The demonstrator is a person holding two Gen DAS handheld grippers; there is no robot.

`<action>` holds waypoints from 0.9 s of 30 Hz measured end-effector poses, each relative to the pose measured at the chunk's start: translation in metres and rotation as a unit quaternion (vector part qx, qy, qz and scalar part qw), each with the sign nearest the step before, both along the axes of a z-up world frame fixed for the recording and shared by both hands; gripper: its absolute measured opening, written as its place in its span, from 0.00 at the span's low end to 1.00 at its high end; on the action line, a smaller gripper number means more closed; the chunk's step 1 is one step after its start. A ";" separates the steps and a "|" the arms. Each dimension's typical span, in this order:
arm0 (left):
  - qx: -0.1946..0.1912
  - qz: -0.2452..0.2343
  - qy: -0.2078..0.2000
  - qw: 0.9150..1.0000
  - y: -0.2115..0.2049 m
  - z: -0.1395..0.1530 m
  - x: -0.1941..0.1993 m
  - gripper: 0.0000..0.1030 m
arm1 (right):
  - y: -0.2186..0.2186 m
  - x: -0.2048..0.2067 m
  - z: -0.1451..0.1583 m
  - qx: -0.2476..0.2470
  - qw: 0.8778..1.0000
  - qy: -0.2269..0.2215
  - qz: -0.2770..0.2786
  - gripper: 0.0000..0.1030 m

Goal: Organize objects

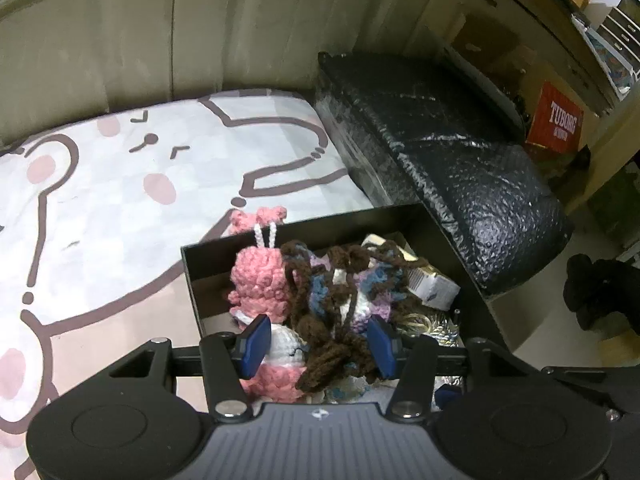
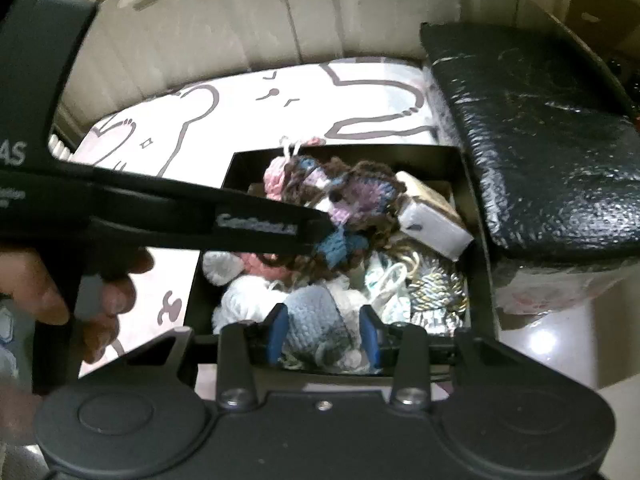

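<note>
An open black box [image 1: 304, 226] [image 2: 360, 148] rests on the bed, packed with crochet toys. My left gripper [image 1: 318, 346] reaches into its near end. Its blue pads press a brown-haired yarn doll [image 1: 320, 300] [image 2: 360, 196] together with a pink-and-white crochet piece [image 1: 280, 372]. A pink crochet toy [image 1: 260, 276] leans on the box's left wall. My right gripper [image 2: 323, 334] is shut on a light-blue crochet toy [image 2: 316, 320] at the near rim. One of the left gripper's fingers [image 2: 312, 232] crosses the right wrist view and meets the doll's blue yarn.
A small white carton [image 1: 434, 284] [image 2: 432, 224] and shiny gold wrapping [image 2: 436, 288] lie in the box's right side. A black padded bundle [image 1: 460, 160] runs along the right of the cartoon-print bedsheet [image 1: 120, 200]. A red Tuborg carton [image 1: 556, 120] stands beyond. A hand [image 2: 40, 292] grips the left handle.
</note>
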State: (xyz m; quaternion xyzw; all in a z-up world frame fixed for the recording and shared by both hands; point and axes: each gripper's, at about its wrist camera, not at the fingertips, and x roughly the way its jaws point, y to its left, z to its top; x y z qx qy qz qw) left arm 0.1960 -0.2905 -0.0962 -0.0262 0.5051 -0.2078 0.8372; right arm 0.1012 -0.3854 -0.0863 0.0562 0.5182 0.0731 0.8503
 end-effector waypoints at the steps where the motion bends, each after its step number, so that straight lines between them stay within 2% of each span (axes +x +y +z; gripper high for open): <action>1: 0.000 0.002 -0.005 1.000 0.001 0.003 -0.001 0.53 | -0.001 0.000 0.002 0.001 1.000 -0.001 -0.005 0.39; 3: 0.000 0.007 -0.013 1.000 0.004 0.010 -0.002 0.60 | -0.004 -0.001 0.004 0.001 1.000 -0.004 -0.017 0.41; 4: 0.001 0.012 -0.016 1.000 0.005 0.012 -0.003 0.70 | -0.006 -0.002 0.005 0.001 1.000 -0.004 -0.024 0.44; 5: 0.003 0.016 -0.021 1.000 0.007 0.015 -0.004 0.74 | -0.007 -0.002 0.007 0.001 1.000 -0.005 -0.031 0.45; 10: 0.012 0.027 -0.031 0.999 0.017 0.026 -0.011 0.80 | -0.013 -0.007 0.015 -0.018 0.998 -0.015 -0.066 0.62; 14: 0.016 0.037 -0.040 0.998 0.028 0.035 -0.017 0.84 | -0.016 -0.011 0.025 -0.032 0.995 -0.034 -0.092 0.69; 16: 0.018 0.042 -0.045 0.998 0.033 0.040 -0.020 0.87 | -0.018 -0.012 0.030 -0.035 0.993 -0.041 -0.104 0.78; 19: 0.020 0.050 -0.053 0.997 0.041 0.046 -0.025 0.94 | -0.019 -0.015 0.037 -0.043 0.991 -0.050 -0.115 0.83; 22: 0.025 0.055 -0.060 0.996 0.049 0.054 -0.031 0.97 | -0.016 -0.019 0.043 -0.048 0.990 -0.057 -0.117 0.92; 27: 0.027 0.061 -0.068 0.995 0.062 0.066 -0.040 1.00 | -0.014 -0.024 0.053 -0.059 0.987 -0.069 -0.133 0.99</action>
